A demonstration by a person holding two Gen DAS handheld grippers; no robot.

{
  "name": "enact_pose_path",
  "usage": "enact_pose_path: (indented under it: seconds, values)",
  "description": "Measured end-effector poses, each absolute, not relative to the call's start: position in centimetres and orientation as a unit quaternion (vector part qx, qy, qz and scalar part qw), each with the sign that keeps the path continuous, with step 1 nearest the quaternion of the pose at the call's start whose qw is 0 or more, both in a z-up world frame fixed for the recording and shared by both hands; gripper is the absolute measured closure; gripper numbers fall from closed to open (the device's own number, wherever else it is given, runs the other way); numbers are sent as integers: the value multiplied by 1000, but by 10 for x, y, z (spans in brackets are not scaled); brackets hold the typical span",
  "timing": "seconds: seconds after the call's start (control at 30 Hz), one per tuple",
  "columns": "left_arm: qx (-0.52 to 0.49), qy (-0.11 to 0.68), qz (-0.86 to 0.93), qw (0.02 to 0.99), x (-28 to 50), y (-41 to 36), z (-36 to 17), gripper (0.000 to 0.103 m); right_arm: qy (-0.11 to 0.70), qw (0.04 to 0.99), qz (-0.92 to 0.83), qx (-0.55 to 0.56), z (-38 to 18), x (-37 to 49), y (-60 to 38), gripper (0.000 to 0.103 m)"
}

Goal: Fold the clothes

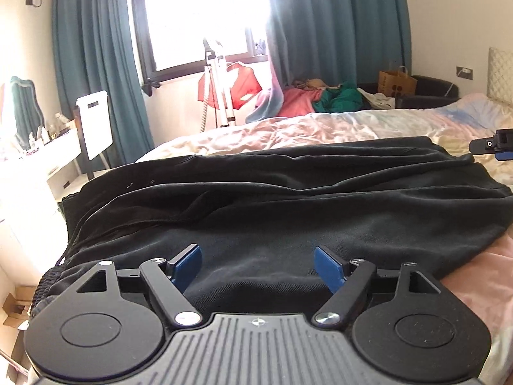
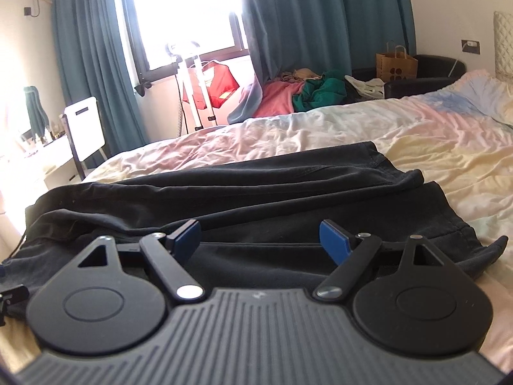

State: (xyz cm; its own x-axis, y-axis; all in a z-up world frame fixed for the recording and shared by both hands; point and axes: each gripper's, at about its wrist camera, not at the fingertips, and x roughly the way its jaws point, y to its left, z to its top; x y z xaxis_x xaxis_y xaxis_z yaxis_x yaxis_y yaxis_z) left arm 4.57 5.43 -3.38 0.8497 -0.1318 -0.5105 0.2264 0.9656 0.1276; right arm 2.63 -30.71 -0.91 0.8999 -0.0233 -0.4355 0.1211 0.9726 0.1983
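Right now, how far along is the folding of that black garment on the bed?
Early, by the look of it. Done: the black garment lies spread lengthwise on the bed, though it is wrinkled. In hand: nothing; the left gripper and the right gripper are both open just above the cloth's near edge. Left: grasping it and making the folds, and perhaps the clothes pile beyond.

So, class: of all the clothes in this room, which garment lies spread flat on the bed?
The black garment, spread beneath both open grippers; the pink and green clothes sit heaped beyond the bed.
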Motion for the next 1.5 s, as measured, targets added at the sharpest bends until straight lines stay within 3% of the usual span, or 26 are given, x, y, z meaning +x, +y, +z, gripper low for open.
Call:
enact_pose_path:
  seconds: [0.2, 0.5, 0.83, 1.07, 1.27, 1.33, 1.5]
  values:
    - [-5, 281, -49, 958, 42, 104, -29, 10, 233, 967, -39, 98, -16, 35, -293, 20]
    - [-114, 267, 152, 945, 38, 188, -13, 5, 259, 959, -69, 92, -28, 44, -290, 20]
    - [-385, 309, 187, 849, 23, 274, -44, 6, 240, 957, -76, 143, -19, 40, -307, 20]
    - [-561, 335, 132, 745, 22, 309, -93, 21, 233, 942, -115, 213, -13, 40, -356, 20]
    - [-579, 312, 119, 744, 27, 332, -99, 28, 216, 870, -192, 400, -25, 23, -478, 20]
    - [-569, 316, 119, 750, 24, 330, -100, 33, 227, 838, -258, 425, -41, 9, -506, 18]
    - [-562, 313, 119, 757, 14, 324, -97, 34, 236, 746, -284, 554, -96, -20, -542, 18]
